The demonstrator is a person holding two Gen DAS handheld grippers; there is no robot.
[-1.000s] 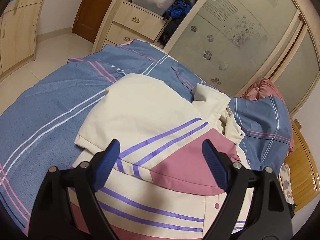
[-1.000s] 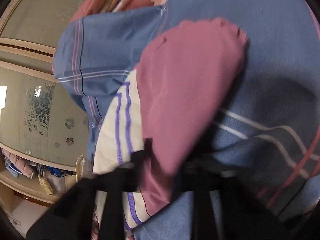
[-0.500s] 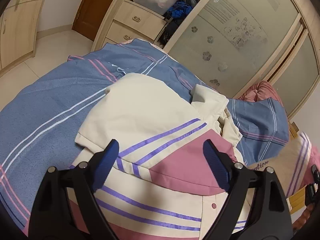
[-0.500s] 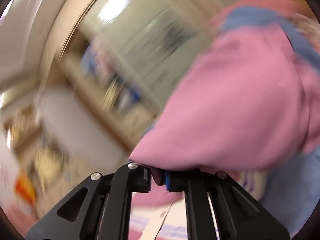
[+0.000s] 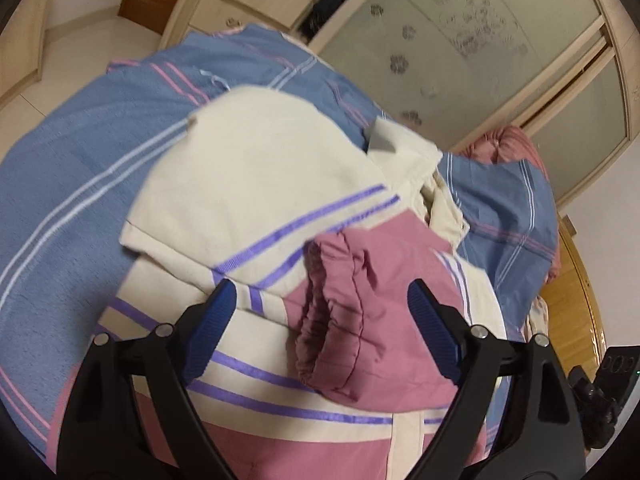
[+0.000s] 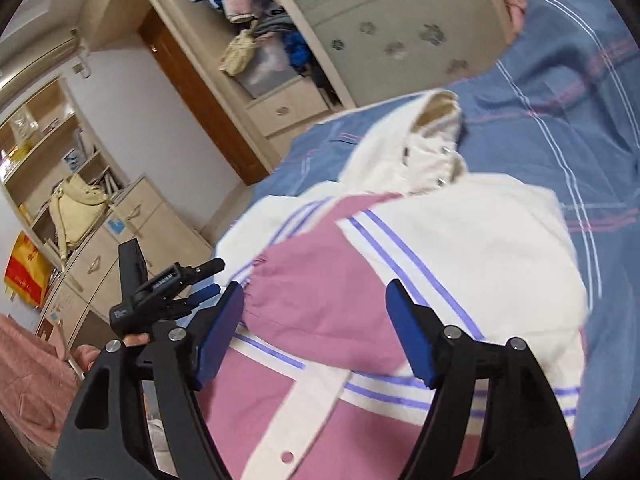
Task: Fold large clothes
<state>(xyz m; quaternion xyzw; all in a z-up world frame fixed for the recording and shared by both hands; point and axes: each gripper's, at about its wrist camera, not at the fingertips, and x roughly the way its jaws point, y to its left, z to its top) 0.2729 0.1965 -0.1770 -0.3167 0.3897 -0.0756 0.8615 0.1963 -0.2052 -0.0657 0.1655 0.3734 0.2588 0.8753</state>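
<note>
- Bedroom, left wrist view: I see a blue bedspread with white and pink stripes (image 5: pixel 72 184) covering the bed, with a frosted sliding wardrobe door with flower prints (image 5: pixel 472 52) and pale wooden drawers (image 5: pixel 236 4) behind it.
- On the bedspread lies the cream and pink jacket with purple stripes (image 5: pixel 256 168), partly folded; its pink sleeve with a gathered cuff (image 5: pixel 352 312) rests across the front of the jacket.
- My left gripper (image 5: pixel 320 328) hovers over the jacket with its jaws spread wide and nothing between them; the cuff lies below the gap.
- Right wrist view: the same jacket (image 6: pixel 480 256) sits on the bedspread (image 6: pixel 560 92), cream hood (image 6: pixel 424 140) towards the wardrobe.
- My right gripper (image 6: pixel 316 328) is released, its jaws apart above the pink sleeve (image 6: pixel 320 300), gripping nothing.
- At the left the other gripper (image 6: pixel 204 292) shows; beyond it are shelves holding a pale yellow handbag (image 6: pixel 76 212).
</note>
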